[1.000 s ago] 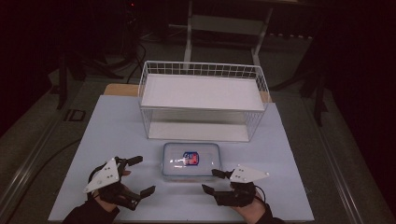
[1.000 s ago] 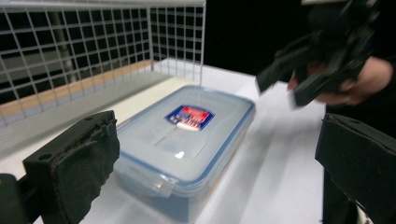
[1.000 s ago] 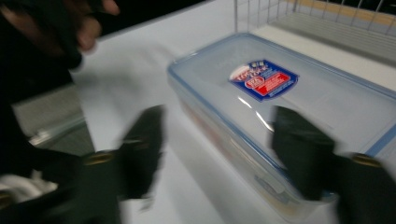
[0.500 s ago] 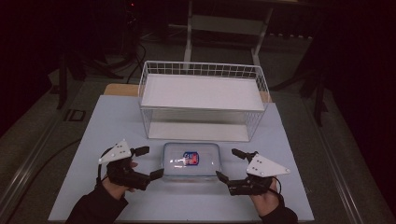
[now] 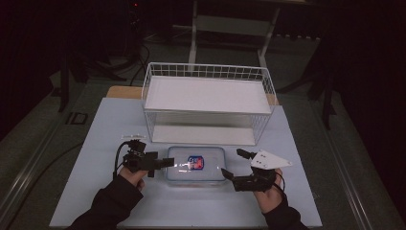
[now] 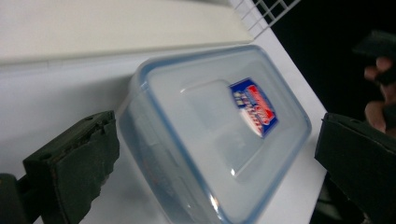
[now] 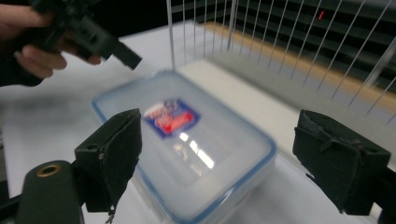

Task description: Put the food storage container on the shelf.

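A clear plastic food box (image 5: 196,164) with a blue-rimmed lid and a red-and-blue label (image 5: 195,162) lies flat on the white tabletop, just in front of the wire basket. My left gripper (image 5: 166,162) is at the box's left end, open, with its jaws on either side of that end (image 6: 187,154). At the box's right end my right gripper (image 5: 233,163) is open too, its black pads (image 7: 114,151) spread wider than the box (image 7: 187,140). Neither gripper holds anything.
A white wire basket (image 5: 208,72) with a white floor stands behind the box, its front wall close to the box's far edge. The white tabletop (image 5: 105,134) has free room to the left and right. The table's front edge is near the person's forearms.
Both grippers have moved forward and inward from the table's front edge to the two ends of the box. The left one has turned onto its side. The box has stayed put.
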Motion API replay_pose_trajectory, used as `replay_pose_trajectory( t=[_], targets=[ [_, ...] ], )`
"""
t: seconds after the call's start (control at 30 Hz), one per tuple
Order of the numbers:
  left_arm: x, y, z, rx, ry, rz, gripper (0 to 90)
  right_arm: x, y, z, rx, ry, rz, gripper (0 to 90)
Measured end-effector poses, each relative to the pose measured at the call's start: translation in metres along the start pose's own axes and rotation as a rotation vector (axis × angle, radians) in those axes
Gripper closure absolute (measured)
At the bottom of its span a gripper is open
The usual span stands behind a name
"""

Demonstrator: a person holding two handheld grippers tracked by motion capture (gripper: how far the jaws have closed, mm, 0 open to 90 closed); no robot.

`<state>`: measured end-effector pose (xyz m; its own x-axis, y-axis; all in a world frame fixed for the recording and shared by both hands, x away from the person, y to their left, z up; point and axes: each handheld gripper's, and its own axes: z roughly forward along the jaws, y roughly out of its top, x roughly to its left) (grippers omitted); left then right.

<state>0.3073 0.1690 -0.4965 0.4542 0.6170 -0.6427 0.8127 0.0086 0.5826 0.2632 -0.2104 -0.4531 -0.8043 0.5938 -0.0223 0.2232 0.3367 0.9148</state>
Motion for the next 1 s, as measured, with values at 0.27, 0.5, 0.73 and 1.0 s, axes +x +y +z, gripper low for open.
replay_pose_trajectory(
  t=[0.27, 0.5, 0.73, 1.0],
  targets=[
    [0.029, -0.001, 0.012, 0.076, -0.043, -0.185, 17.4, -0.009, -0.008, 0.011, 0.084, 0.007, 0.145, 10.7],
    [0.047, -0.008, 0.017, 0.098, -0.134, -0.298, 33.2, -0.017, -0.013, 0.015, 0.108, 0.015, 0.229, 10.6],
    [0.049, -0.007, 0.015, 0.099, -0.194, -0.304, 50.3, -0.018, -0.014, 0.016, 0.13, 0.03, 0.252, 11.1],
    [0.05, -0.011, 0.013, 0.11, -0.224, -0.26, 53.7, -0.025, -0.019, 0.02, 0.165, 0.072, 0.343, 13.8]
  ],
)
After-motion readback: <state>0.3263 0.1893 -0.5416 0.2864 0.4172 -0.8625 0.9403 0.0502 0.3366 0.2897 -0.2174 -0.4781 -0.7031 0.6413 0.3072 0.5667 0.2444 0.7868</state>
